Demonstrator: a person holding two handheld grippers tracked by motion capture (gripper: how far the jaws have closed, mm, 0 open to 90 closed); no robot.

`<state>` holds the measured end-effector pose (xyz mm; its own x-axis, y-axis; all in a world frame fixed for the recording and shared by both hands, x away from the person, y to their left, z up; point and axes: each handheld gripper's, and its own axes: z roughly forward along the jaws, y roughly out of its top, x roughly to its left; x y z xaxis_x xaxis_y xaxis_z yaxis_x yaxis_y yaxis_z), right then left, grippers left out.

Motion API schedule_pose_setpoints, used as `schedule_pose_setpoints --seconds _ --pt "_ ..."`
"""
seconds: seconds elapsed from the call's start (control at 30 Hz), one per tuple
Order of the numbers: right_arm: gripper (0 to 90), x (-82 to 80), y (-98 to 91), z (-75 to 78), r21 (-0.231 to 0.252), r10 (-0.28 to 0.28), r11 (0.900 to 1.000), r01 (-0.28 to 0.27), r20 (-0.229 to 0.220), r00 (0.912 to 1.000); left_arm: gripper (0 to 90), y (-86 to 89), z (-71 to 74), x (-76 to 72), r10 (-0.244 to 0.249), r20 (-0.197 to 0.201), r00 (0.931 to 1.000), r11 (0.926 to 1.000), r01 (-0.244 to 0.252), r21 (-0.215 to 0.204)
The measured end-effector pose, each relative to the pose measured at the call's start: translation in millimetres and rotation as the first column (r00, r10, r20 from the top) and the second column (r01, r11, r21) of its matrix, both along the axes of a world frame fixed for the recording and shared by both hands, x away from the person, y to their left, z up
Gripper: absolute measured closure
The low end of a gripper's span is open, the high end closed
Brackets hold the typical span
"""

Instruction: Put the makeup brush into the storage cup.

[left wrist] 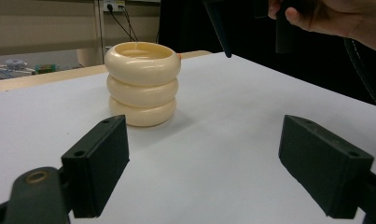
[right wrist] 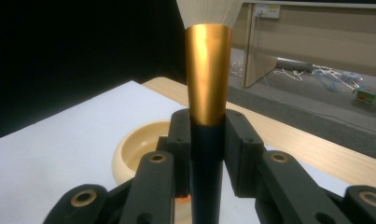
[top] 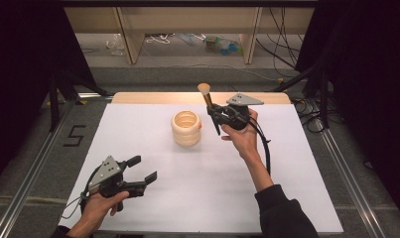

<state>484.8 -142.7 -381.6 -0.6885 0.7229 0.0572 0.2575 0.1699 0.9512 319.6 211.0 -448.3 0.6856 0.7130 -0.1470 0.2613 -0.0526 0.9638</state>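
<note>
A makeup brush (top: 206, 96) with pale bristles, a gold ferrule and a dark handle stands nearly upright in my right gripper (top: 213, 110), which is shut on its handle. In the right gripper view the jaws clamp the dark handle just below the gold ferrule (right wrist: 208, 74). A cream holder (top: 186, 128) shaped like three stacked rings stands open-topped just left of the brush, apart from it. The brush handle's tip (left wrist: 219, 25) hangs above the table to the right of the holder (left wrist: 142, 84). My left gripper (top: 145, 167) rests open at the near left, nothing between its jaws.
A white sheet (top: 267, 198) covers the table, with a wooden strip (top: 153, 97) along its far edge. Metal rails (top: 33, 168) run down both sides. Beyond the table are wooden legs and loose cables (top: 282, 54) on the floor.
</note>
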Motion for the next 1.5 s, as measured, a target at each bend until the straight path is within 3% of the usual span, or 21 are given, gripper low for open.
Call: schedule_pose_setpoints --seconds 0.53,0.67,0.7,0.87,1.0,1.1,1.2,1.43,1.47,1.5 --pt "74.0 0.5 15.9 7.7 0.029 0.027 0.9992 -0.028 0.046 0.9986 16.0 0.2 -0.1 0.1 0.002 0.0 1.0 1.0 -0.002 -0.003" --pt "74.0 2.4 21.4 11.4 0.044 0.028 0.9986 -0.03 0.037 0.9989 16.0 0.7 -0.2 0.2 0.001 -0.001 1.0 1.0 -0.001 -0.002" --pt "74.0 4.2 24.3 11.8 0.047 0.027 0.9985 -0.03 0.057 0.998 16.0 0.8 -0.2 0.1 0.007 -0.004 1.0 1.0 -0.007 -0.005" --pt "74.0 5.6 28.9 12.9 0.033 0.031 0.9989 -0.033 0.059 0.9978 16.0 0.3 -0.6 -1.4 -0.001 -0.023 0.9997 0.9998 0.001 -0.018" --pt "74.0 7.9 31.6 16.0 0.027 0.03 0.9991 -0.032 0.05 0.9983 16.0 1.2 -0.6 0.2 0.001 -0.006 1.0 1.0 -0.001 0.005" --pt "74.0 11.5 33.0 17.7 0.023 0.021 0.9995 -0.022 0.068 0.9975 16.0 1.3 -0.6 0.9 0.013 0.003 0.9999 0.9999 -0.013 0.004" --pt "74.0 13.6 34.8 19.1 0.023 0.022 0.9995 -0.024 0.057 0.9981 16.0 0.9 -0.8 0.4 0.025 -0.003 0.9997 0.9997 -0.025 -0.001" --pt "74.0 18.7 43.0 23.8 0.023 0.014 0.9996 -0.016 0.083 0.9965 16.0 1.6 -0.5 0.9 0.014 0.004 0.9999 0.9999 -0.014 0.004" --pt "74.0 18.6 44.0 23.7 0.025 0.011 0.9996 -0.012 0.067 0.9977 16.0 13.0 4.3 14.1 -0.043 0.178 0.983 0.9851 0.012 0.172" --pt "74.0 20.6 45.8 23.4 0.018 0.014 0.9997 -0.015 0.068 0.9976 16.0 15.5 6.0 16.9 -0.07 0.211 0.975 0.9762 0.024 0.216"
